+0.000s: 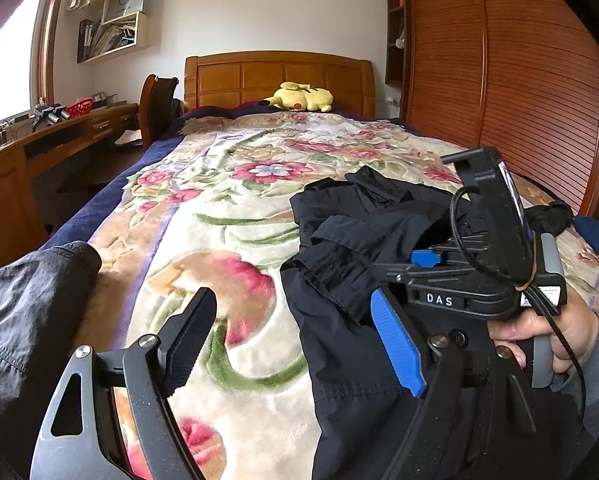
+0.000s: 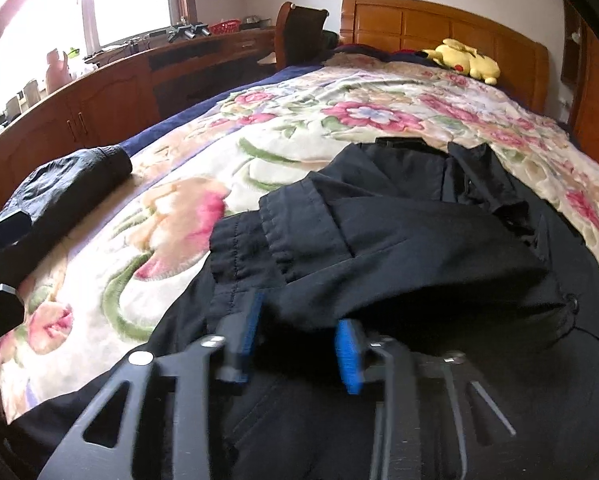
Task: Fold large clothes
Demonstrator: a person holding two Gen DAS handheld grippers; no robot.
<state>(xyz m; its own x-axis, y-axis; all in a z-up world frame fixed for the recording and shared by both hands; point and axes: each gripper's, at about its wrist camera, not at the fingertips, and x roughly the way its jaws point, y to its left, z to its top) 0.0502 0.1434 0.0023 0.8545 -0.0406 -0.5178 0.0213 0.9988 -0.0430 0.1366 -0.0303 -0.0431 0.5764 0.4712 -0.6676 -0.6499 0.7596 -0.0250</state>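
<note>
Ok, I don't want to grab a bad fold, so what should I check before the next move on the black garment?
1. Left gripper open: ok.
2. Right gripper open, over the cloth: ok.
3. Black garment lying flat: not ok, bunched in overlapping layers.
4. Bare blanket beside it for spreading: ok.
5. Other dark garment apart from it: ok.
6. Near hem located: cannot tell, hidden behind the grippers.

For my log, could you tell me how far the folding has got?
Done: a folded dark garment lies set aside on the blanket. In hand: both grippers, left and right, are open at the crumpled black garment. Left: folding it all.
</note>
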